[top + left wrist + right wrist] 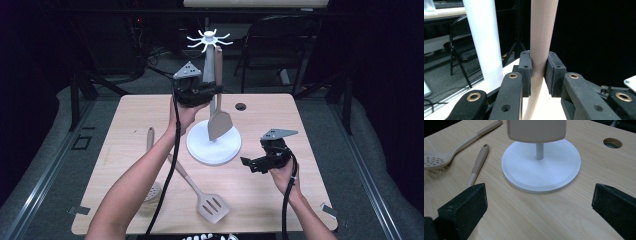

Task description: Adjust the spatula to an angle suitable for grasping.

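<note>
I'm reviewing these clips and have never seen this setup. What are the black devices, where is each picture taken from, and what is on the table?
A person holds a two-jaw gripper in each hand. The high view looks down on the wooden table; the other two come from cameras riding on the grippers. The left gripper is shut on the handle of a beige spatula, held upright beside the post of a white utensil stand. The right gripper is open, with nothing between its jaws. A slotted turner and a perforated spoon lie on the table.
</note>
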Action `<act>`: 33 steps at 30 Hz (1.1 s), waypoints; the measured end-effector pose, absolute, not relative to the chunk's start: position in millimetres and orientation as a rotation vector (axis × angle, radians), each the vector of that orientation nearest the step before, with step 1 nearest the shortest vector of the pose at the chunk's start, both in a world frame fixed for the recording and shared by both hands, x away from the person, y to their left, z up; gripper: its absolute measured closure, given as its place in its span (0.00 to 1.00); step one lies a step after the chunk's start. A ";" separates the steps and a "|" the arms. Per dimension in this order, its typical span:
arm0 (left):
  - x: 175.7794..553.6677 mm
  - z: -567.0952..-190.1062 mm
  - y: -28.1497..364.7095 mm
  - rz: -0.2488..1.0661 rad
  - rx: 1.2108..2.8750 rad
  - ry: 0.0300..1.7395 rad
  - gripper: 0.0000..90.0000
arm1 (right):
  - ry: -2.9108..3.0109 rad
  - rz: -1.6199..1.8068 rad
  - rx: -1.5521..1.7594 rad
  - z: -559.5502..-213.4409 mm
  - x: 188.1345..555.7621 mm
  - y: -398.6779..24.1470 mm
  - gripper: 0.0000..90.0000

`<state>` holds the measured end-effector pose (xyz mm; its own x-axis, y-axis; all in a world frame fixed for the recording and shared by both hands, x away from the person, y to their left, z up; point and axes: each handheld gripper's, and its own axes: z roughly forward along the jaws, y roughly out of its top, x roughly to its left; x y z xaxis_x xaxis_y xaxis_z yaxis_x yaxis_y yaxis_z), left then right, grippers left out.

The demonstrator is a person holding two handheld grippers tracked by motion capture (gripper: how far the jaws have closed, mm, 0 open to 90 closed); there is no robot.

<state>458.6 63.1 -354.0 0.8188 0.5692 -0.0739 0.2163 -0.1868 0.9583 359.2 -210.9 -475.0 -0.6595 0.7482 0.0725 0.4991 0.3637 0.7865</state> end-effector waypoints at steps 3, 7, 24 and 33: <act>458.6 -353.8 63.3 0.363 1.767 0.610 0.85 | 2.332 1.185 1.103 -475.0 359.2 -211.0 0.00; 459.1 -353.4 64.2 0.371 1.773 0.607 0.85 | 2.335 1.179 1.101 -475.2 359.3 -210.5 0.00; 460.8 -354.0 69.3 0.349 1.780 0.627 0.79 | 2.343 1.169 1.099 -476.9 359.5 -208.4 0.00; 457.4 -351.9 75.7 0.339 1.785 0.660 0.60 | 2.343 1.165 1.097 -477.4 360.0 -208.3 0.00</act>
